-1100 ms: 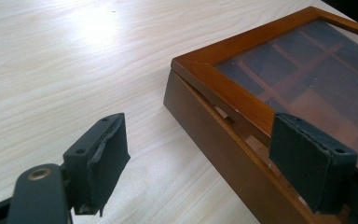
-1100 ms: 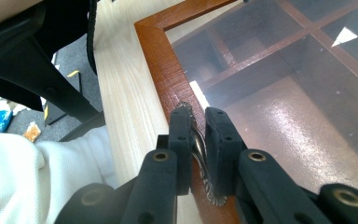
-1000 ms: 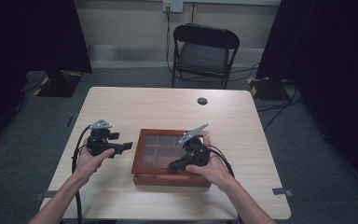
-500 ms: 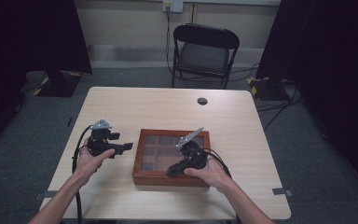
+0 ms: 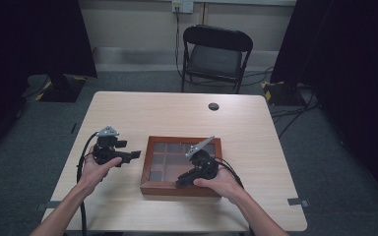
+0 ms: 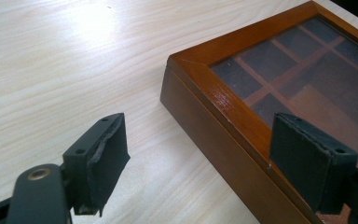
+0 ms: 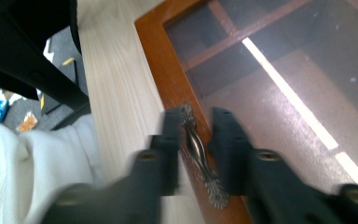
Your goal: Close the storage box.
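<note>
Our right gripper (image 7: 193, 140) straddles the box (image 5: 150, 160) handle (image 7: 196, 154), jaws narrowly apart; the left gripper (image 6: 214, 158) gapes beside the box's corner. Through the glass lid (image 6: 303, 70), dividers (image 6: 286, 70) show; compartments look bare.

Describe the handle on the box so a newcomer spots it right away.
On the table sits a wooden box with a glass lid. The handle lies on the frame's near edge, between the right gripper jaws: a slim dark metal bar with ornate ends, the lid's one metal fitting.
</note>
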The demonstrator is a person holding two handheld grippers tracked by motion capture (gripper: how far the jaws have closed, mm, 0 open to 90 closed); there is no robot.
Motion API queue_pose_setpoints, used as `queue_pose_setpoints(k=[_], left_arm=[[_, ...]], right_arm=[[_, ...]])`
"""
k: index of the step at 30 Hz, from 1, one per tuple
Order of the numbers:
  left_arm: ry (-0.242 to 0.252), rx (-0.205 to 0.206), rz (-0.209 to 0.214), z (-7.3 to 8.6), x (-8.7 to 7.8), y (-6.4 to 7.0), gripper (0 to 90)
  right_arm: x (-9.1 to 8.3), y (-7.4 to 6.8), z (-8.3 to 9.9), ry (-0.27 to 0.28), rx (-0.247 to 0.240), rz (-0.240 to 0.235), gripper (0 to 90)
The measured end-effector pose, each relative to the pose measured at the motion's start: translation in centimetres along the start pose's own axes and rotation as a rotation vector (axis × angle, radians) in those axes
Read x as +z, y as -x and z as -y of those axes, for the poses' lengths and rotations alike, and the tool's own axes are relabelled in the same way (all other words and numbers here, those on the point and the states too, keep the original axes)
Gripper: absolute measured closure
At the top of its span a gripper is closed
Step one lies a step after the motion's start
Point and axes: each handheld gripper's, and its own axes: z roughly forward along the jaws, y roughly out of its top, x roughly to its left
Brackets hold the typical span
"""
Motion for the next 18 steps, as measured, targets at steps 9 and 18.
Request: queue_pose_setpoints(k=[9,18], left_arm=[[-0.001,-0.015,0.003,0.0,0.0,0.1,19.3],[-0.014,-0.024,-0.024,0.8,-1.1,-0.5,19.5]], right_arm=[[-2.0,0.4,-0.5,0.149,0.055,0.103,33.1],[-5.4,1.7,1.9,0.259,0.186,0.292,14.8]])
